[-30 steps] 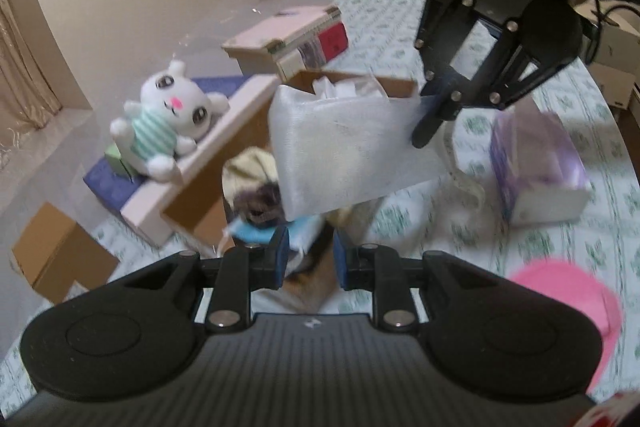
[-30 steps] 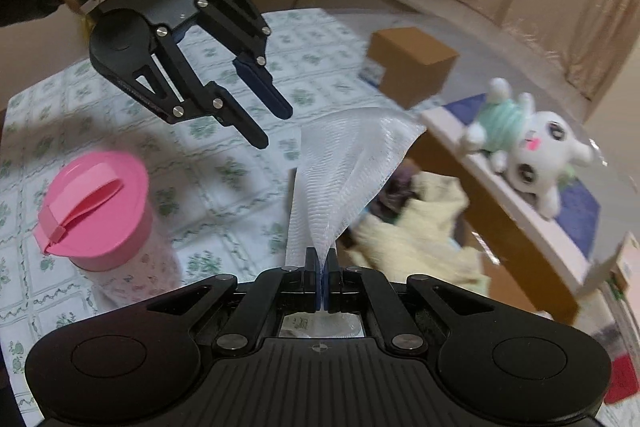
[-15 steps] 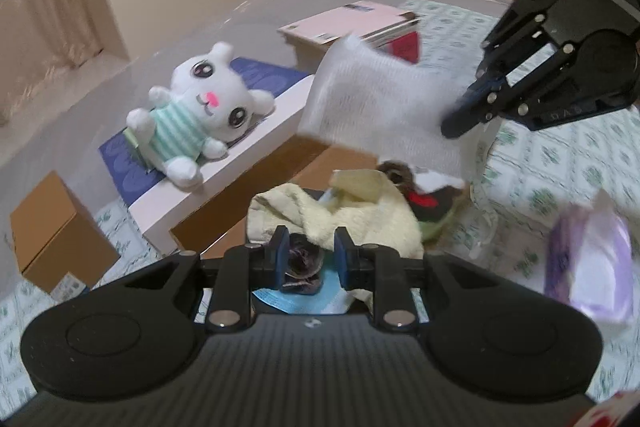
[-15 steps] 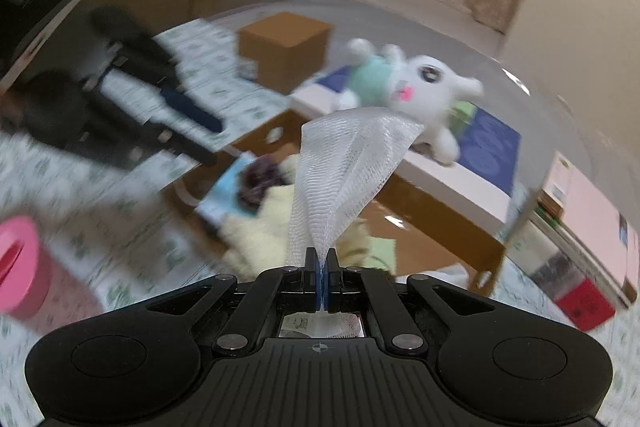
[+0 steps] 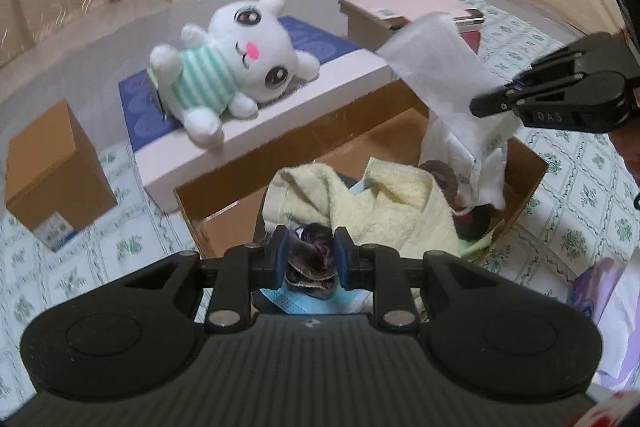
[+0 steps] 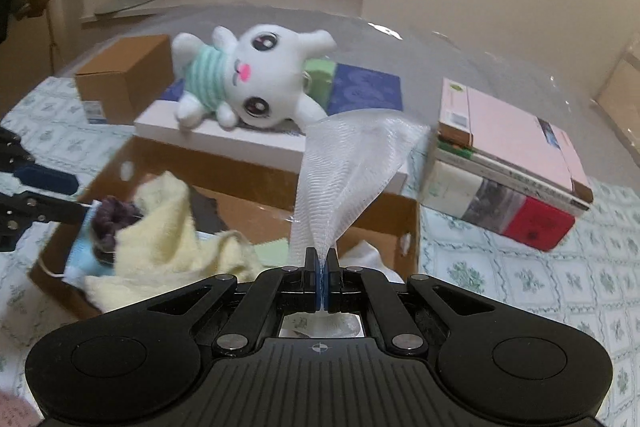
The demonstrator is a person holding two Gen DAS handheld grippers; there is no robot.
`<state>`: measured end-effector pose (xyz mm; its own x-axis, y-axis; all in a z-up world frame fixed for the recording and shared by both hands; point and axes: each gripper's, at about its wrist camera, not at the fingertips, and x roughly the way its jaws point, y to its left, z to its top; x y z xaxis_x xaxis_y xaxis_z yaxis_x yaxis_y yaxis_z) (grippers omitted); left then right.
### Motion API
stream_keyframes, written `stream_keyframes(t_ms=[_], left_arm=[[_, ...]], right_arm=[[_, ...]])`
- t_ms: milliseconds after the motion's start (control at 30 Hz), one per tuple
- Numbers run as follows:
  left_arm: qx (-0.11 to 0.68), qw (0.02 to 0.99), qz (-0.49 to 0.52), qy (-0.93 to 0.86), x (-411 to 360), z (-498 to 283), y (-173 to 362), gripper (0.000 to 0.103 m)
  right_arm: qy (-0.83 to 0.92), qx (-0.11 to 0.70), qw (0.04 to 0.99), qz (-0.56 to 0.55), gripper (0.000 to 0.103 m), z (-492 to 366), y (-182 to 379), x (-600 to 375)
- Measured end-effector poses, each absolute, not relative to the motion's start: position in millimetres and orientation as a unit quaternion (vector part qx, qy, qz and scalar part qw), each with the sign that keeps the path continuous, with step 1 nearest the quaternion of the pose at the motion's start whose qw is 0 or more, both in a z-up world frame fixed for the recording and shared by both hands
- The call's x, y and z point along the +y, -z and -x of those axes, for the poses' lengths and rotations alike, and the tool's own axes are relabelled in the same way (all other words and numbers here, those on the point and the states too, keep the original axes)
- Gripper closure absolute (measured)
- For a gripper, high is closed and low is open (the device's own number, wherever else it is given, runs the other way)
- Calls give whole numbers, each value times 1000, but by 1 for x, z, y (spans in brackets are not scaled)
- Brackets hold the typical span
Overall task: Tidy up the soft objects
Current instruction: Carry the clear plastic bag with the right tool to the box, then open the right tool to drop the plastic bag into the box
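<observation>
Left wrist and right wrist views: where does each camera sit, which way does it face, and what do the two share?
Left wrist: on the left gripper, looking over the cardboard box at the plush bunny; own fingers open around a purple scrunchie, right gripper at right.
Right wrist: on the right gripper, shut on a white mesh cloth, facing the bunny and book stack.
Shared: box, bunny, yellow towel, books, cloth.

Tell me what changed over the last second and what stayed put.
The right gripper carried the white mesh cloth from beside the pink cup to above the cardboard box, staying shut on it. The left gripper came down over the box, its fingers now either side of the dark purple scrunchie. The plush bunny, books and yellow towel stayed put.
</observation>
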<state>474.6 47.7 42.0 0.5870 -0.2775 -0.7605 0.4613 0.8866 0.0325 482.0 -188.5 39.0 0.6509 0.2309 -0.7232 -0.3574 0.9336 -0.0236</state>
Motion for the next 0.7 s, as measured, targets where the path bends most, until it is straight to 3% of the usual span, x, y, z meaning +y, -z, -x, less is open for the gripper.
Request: stream_keyframes(t_ms=[267,367,533,567,600,667,700], left_arm=[[425,876,-102,203,48,-478,-31,77],[428,876,-99,199,47,-480,-30,71],[432,877,-90,191,48,-482,-28,47],[433,876,-93,190,47,-482,-27,46],[433,876,-95,190,46,-482,-27,45],[435,875,-95,191,46,-482,-27,42],[435,875,-96,190,45,-482,-27,39]], right_arm=[[-203,480,853,15,102,-492,-6,-191],[-198,490,849,7,102,-493,-1,-193],[-197,489,850,8,100,-494,3,-194],[-197,486,851,11,92,-495,5,-193],[-194,482,854,16,72,-495,6,-192],[-192,473,859,13,41,-492,5,-195],[-193,470,861,10,40,-491,5,-196]])
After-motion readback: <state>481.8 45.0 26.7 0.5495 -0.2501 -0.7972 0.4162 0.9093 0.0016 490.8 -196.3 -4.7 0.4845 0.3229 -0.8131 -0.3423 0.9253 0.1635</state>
